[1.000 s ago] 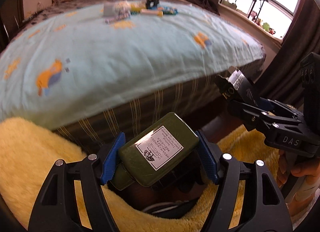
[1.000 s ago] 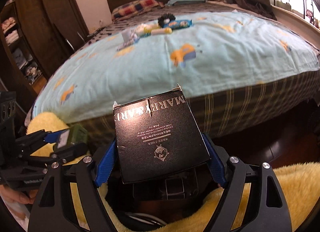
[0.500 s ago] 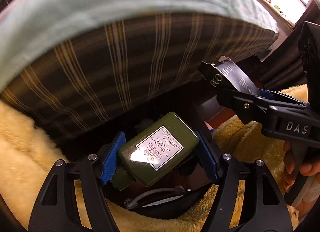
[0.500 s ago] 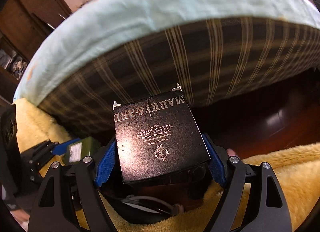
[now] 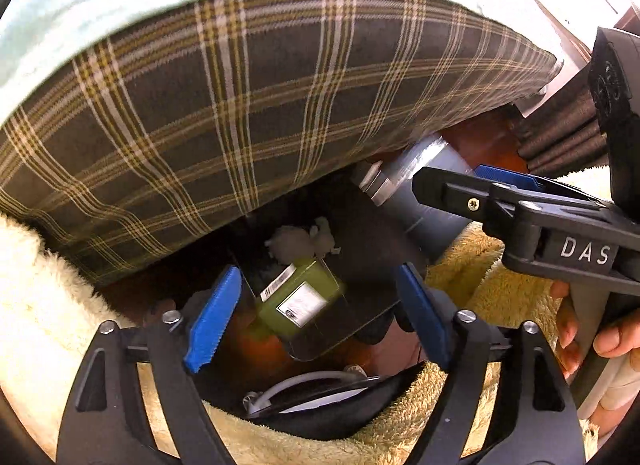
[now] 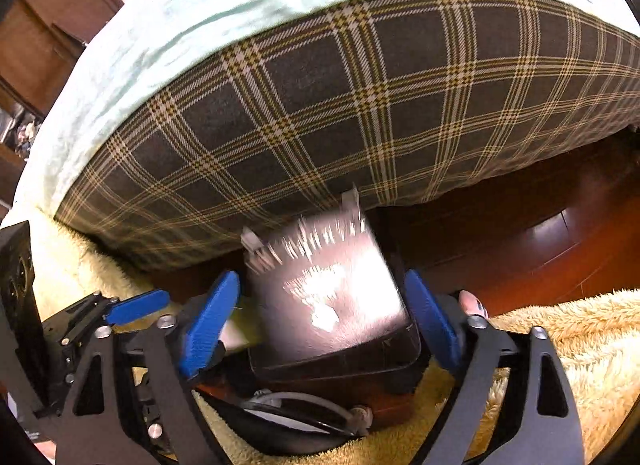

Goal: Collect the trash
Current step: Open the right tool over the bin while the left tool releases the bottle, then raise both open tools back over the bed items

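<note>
Step in hand: the drop. Both pieces of trash are being let go over the dark bin (image 5: 360,233) that sits on the floor at the foot of the plaid mattress side (image 5: 240,105).
Left gripper (image 5: 312,305): jaws opening, blue pads clear of the green bottle (image 5: 300,297), which is loose and blurred below them, inside the bin's mouth beside a wad of white tissue (image 5: 300,243).
Right gripper (image 6: 320,305): jaws opening as well; the black box (image 6: 324,297) is streaked with motion blur between the pads, and a gap shows on each side, so it reads as released and falling (whether it has cleared the rim I cannot tell).
In the left view: the box is also seen as a grey blurred shape (image 5: 420,193) just ahead of the right gripper's fingers (image 5: 448,185).
Pose: both tools point steeply down, side by side over the bin, close to the yellow fleece (image 6: 560,345) at the lower edge; a hand (image 5: 592,329) grips the right handle.
Next move, as I judge it: see that both items land inside, then lift the open jaws away and go for more trash.
</note>
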Available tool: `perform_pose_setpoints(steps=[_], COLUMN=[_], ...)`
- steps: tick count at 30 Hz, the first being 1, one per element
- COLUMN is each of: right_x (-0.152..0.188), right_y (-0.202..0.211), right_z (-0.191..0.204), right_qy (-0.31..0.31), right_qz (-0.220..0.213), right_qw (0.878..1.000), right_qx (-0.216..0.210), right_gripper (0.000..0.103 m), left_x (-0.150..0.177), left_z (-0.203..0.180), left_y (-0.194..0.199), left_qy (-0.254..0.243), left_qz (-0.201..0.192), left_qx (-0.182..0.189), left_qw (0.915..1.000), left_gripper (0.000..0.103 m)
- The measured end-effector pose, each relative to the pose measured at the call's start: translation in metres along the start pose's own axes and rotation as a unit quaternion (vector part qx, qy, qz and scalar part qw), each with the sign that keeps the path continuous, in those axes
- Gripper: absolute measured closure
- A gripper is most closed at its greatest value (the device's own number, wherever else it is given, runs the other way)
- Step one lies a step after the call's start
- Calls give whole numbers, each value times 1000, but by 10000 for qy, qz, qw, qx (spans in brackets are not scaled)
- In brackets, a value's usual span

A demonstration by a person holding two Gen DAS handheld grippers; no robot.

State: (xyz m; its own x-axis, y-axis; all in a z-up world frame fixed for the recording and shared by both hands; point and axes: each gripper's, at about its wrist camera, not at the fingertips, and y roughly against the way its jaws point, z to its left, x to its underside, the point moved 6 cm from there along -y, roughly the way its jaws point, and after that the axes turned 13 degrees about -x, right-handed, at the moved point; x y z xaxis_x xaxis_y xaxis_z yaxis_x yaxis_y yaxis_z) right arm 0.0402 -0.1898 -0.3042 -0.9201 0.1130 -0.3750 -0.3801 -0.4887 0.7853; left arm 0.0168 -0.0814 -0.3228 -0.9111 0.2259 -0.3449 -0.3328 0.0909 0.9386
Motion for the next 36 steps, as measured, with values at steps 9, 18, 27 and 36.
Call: perform_pose_setpoints(steps=[9, 18, 27, 36], right_x=[-24, -85, -163, -229], right_y=[55, 129, 117, 59], right_z=[10, 34, 44, 51], right_qy=[195, 878, 1222, 1335], right_qz=[-605, -1508, -1852, -1553], right_qw=[9980, 9845, 9750, 9787], right_qx=[61, 194, -79, 173], right_gripper=[13, 13, 13, 30], left_x=[-15, -42, -106, -177], left_z=[7, 25, 73, 109], left_y=[36, 105, 132, 100], left_qy=[-7, 32, 441, 723], left_qz=[-473, -1309, -1763, -1595], left_qx=[-174, -356, -769, -830], left_qw=[9987, 9908, 9803, 9811], left_gripper=[24, 21, 21, 34])
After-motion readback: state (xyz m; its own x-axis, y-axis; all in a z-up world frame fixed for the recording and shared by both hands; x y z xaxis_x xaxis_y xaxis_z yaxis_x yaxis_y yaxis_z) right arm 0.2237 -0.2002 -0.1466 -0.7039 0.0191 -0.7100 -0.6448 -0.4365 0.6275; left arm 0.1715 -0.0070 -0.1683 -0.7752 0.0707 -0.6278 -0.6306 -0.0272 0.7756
